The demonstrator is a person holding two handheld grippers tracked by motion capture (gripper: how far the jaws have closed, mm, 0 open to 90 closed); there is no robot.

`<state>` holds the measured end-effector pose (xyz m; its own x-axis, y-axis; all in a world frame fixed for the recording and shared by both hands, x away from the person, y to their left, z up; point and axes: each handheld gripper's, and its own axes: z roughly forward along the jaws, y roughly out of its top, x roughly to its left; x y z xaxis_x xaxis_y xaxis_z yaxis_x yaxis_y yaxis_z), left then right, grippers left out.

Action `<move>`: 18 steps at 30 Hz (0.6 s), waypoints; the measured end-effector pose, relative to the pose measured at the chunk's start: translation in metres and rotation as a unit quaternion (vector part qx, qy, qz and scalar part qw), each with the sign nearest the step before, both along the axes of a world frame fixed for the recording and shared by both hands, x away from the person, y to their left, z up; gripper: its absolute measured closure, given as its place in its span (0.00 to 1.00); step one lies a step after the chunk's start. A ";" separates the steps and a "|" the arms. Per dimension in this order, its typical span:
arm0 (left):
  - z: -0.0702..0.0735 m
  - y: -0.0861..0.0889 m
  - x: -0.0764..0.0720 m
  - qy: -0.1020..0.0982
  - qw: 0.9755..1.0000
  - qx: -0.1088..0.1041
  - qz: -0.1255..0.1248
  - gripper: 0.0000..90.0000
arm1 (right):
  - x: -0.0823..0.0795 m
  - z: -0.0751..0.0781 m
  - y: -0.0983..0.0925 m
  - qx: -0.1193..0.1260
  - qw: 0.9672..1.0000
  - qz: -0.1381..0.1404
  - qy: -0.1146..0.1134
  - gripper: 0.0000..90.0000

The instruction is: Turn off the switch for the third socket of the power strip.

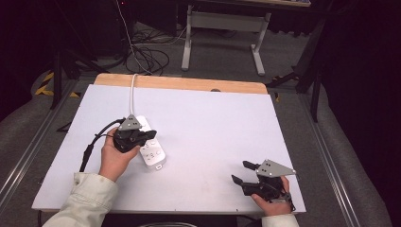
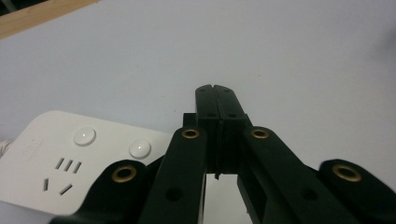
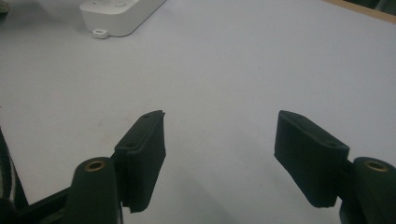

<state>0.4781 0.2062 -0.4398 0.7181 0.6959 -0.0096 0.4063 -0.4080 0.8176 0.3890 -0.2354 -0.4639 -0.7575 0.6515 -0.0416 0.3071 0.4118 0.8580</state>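
A white power strip [image 1: 154, 154] with round buttons and sockets lies on the left half of the white table top [image 1: 213, 118]. A hand holds my left gripper [image 1: 148, 136] right over the strip's far end. In the left gripper view its jaws are pressed together with nothing between them, my left gripper [image 2: 215, 91] pointing past the power strip [image 2: 65, 154] at bare table. Near the front right corner, my right gripper [image 1: 239, 171] rests low in a hand. Its fingers [image 3: 142, 154] stand wide apart over bare white surface, and the power strip [image 3: 119, 14] lies far ahead of them.
A white cord [image 1: 132, 90] runs from the strip to the table's far wooden edge [image 1: 179, 83]. A black cable [image 1: 91, 146] trails off the left gripper toward the front left. Beyond the table stand a white desk frame [image 1: 222, 28] and loose floor cables [image 1: 149, 54].
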 end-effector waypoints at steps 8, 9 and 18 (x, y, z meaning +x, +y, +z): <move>-0.006 -0.004 0.002 0.015 0.999 0.033 0.007 1.00 | 0.000 0.000 0.000 -0.001 1.000 0.000 0.001 0.38; -0.007 -0.005 0.002 0.018 0.999 0.033 0.007 1.00 | 0.000 0.000 0.000 -0.001 1.000 -0.001 0.001 0.38; -0.013 -0.008 0.005 0.043 0.998 0.038 0.016 1.00 | 0.000 0.000 0.001 -0.002 1.000 0.000 0.001 0.38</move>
<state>0.4828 0.1980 -0.4525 0.6945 0.7193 -0.0156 0.4867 -0.4536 0.7466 0.3893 -0.2348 -0.4643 -0.7580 0.6508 -0.0422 0.3087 0.4151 0.8558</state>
